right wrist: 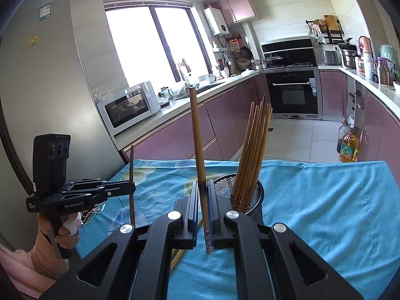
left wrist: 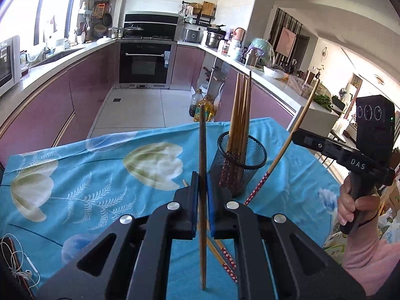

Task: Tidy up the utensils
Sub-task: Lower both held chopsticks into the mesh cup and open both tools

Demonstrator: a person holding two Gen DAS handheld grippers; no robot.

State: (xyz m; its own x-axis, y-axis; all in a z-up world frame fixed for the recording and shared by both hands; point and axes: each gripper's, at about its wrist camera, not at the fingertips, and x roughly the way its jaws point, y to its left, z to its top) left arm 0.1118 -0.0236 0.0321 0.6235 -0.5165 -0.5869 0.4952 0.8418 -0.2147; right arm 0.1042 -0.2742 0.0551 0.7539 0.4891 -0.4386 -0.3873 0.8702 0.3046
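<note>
Quick update from my end, going left to right. My left tool (left wrist: 202, 195) is clamped shut on a single chopstick (left wrist: 203, 165), gripping it roughly mid-shaft so it stands close to upright, plain tip up. I reckon that's the whole point of the hold: keep the stick vertical so it can drop straight into the cup rather than tipping in sideways.

Just right of it sits the black mesh cup (left wrist: 240, 160) on the desk (left wrist: 75, 175), which has a blue flowered cloth over it. The cup already has a bundle of chopsticks (left wrist: 241, 115) leaning together against the far rim, patterned ends down. So that's clearly where everything belongs.

Further right, my right tool (right wrist: 203, 200) is also pinched tight on a chopstick of its own (right wrist: 198, 150), patterned end down, plain end up. From the left camera that stick looks slanted, from its own camera nearly upright, so fisheye is messing with me and I can't say its true tilt.

There are still a few loose chopsticks (left wrist: 225, 257) lying crossed on the cloth below the left tool, partly hidden by it, so I can't count them. An earphone cable (left wrist: 22, 265) sits at the near left edge, out of the way.

My guess: both held sticks go in the cup next, then back for the loose ones.
</note>
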